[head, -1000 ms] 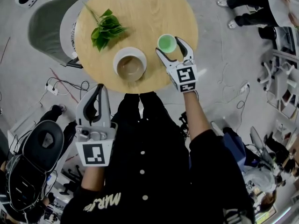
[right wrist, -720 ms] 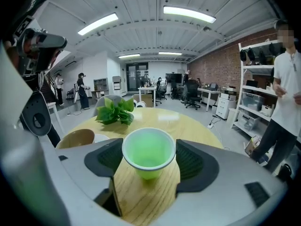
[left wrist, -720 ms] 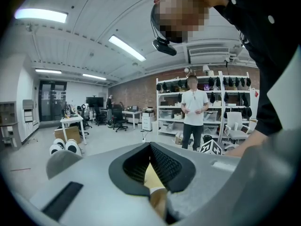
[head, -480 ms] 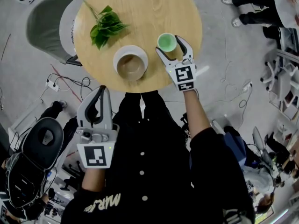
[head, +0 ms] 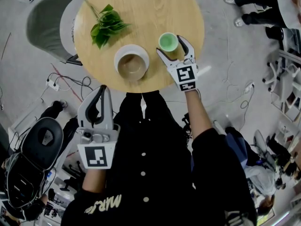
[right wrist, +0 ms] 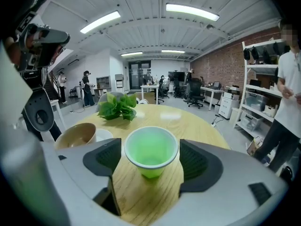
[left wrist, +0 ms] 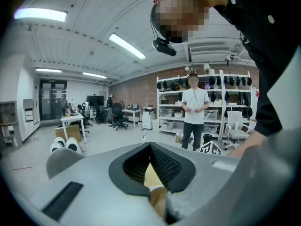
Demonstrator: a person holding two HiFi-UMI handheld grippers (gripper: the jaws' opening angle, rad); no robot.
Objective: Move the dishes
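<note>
One pale-green cup [right wrist: 150,149] stands upright (untouched) inside the right gripper [right wrist: 149,159], jaws just widened; one tan bowl [head: 131,66]; left gripper [head: 101,87] pinched shut.

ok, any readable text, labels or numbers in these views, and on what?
"MUR", roughly: white lettering on the person's black shirt; the rest is unreadable.
Square markers on the left gripper and right gripper: patterns only, no letters.
No print on the translucent green plastic cup or round wooden table.
Items on the white shelves: too small to read.
</note>
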